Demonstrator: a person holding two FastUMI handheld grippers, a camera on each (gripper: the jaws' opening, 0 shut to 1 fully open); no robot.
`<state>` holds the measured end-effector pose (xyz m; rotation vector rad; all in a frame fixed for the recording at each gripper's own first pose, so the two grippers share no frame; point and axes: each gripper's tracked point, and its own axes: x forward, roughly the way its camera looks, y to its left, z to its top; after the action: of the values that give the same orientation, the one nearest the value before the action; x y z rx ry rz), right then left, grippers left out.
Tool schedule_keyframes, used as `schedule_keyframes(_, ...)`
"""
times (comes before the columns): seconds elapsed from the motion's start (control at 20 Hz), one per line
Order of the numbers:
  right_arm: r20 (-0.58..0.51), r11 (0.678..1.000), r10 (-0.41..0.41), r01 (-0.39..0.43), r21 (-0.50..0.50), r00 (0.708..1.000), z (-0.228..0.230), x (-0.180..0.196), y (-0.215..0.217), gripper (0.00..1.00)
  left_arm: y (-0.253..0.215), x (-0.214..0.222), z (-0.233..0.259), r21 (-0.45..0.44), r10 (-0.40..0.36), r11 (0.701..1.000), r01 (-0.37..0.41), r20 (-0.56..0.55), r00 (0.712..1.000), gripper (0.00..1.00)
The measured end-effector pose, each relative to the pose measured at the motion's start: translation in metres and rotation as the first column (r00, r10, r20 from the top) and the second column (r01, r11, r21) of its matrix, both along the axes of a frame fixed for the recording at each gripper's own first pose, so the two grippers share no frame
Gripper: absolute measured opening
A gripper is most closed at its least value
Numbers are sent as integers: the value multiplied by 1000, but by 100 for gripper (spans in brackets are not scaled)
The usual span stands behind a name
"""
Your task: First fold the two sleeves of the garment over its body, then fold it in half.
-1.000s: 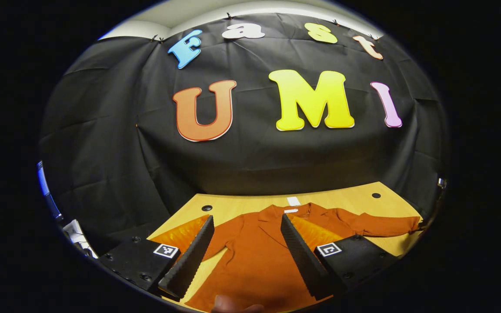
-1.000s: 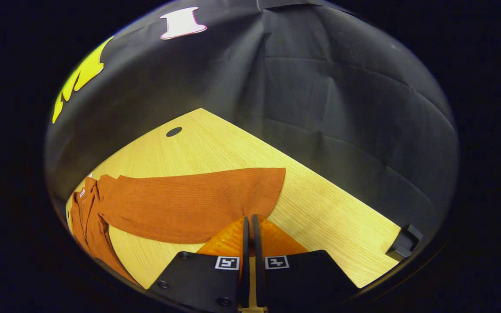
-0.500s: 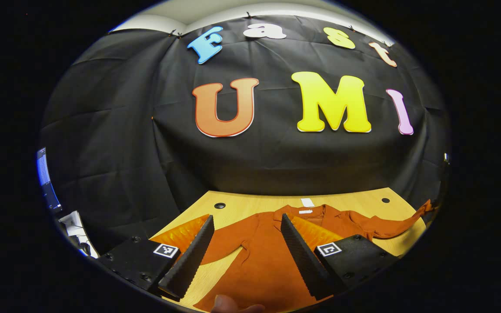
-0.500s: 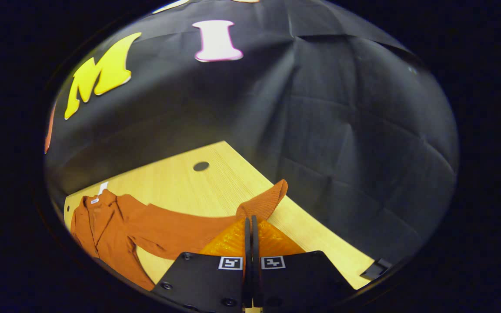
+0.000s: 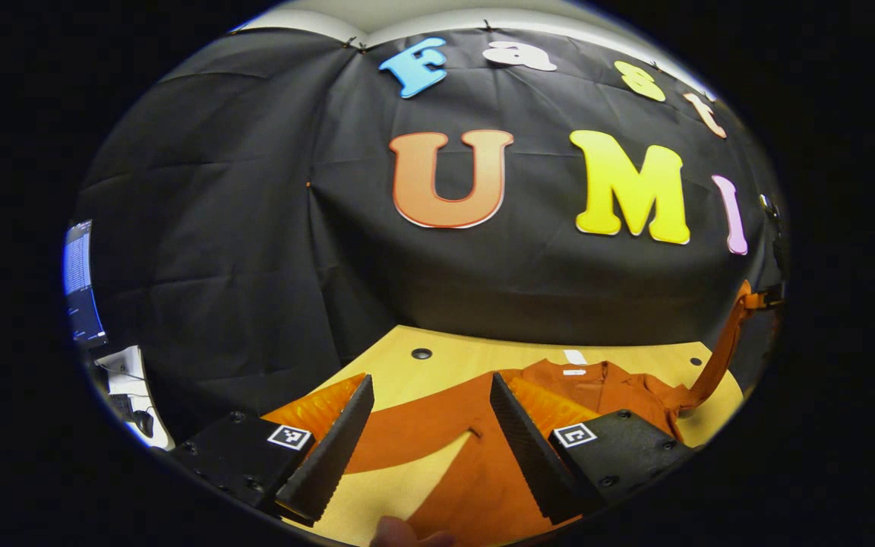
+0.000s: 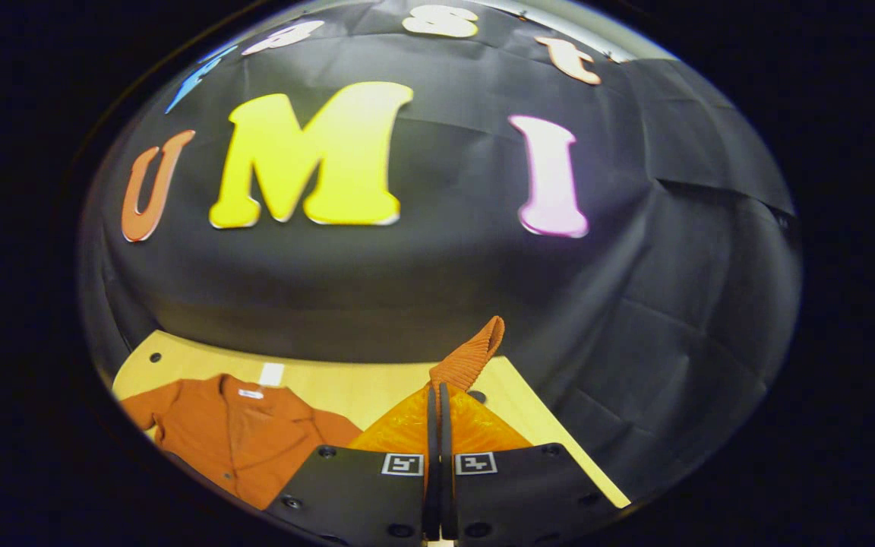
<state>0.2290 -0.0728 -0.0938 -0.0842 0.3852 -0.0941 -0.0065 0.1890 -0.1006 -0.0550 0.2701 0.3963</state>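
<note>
The rust-orange garment [image 5: 483, 486] lies flat on the wooden table [image 5: 392, 365], collar [image 5: 574, 372] toward the wall. My left gripper [image 5: 430, 384] hangs open above the garment's left sleeve [image 5: 415, 429], which stretches across the gap between its fingers; nothing is held. The right sleeve [image 5: 718, 353] rises off the table at the far right up to the other gripper [image 5: 766, 298]. In the right gripper view, my right gripper [image 6: 437, 389] is shut on the ribbed cuff [image 6: 475, 353], which sticks up past the fingertips. The garment's body [image 6: 232, 433] lies below to the left.
A small white tag [image 5: 575, 356] lies on the table beyond the collar. Round holes [image 5: 421, 353] mark the table's far corners. The black cloth wall stands close behind the table. A monitor [image 5: 77, 281] glows at far left. A person's fingertip [image 5: 399, 535] shows at the bottom edge.
My right gripper has lifted the cuff off the table and swung up and toward the garment's body. The left gripper has shifted left, from over the body to over the left sleeve.
</note>
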Motion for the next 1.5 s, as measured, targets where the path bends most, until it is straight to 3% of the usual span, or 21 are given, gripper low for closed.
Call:
schedule_keyframes(0.3,0,981,193,-193,-11,981,-21,23,171,1,73,-44,-15,-11,133,991,-134,-16,991,100)
schedule_keyframes(0.65,-80,953,296,-300,-47,952,-125,8,313,1,137,-111,-22,27,243,970,-242,-73,967,99)
schedule_keyframes(0.8,-163,932,347,-358,-46,924,-175,-10,360,1,157,-136,-26,46,284,959,-281,-103,953,99)
schedule_keyframes(1.05,-267,924,360,-382,-31,894,-244,-1,380,1,183,-167,-33,58,342,940,-337,-132,930,99)
schedule_keyframes(1.2,-291,923,361,-385,-26,886,-253,0,378,0,188,-173,-45,56,357,934,-352,-160,920,99)
schedule_keyframes(1.5,-315,918,383,-394,30,868,-259,-7,395,17,182,-161,-61,30,329,944,-330,-180,927,99)
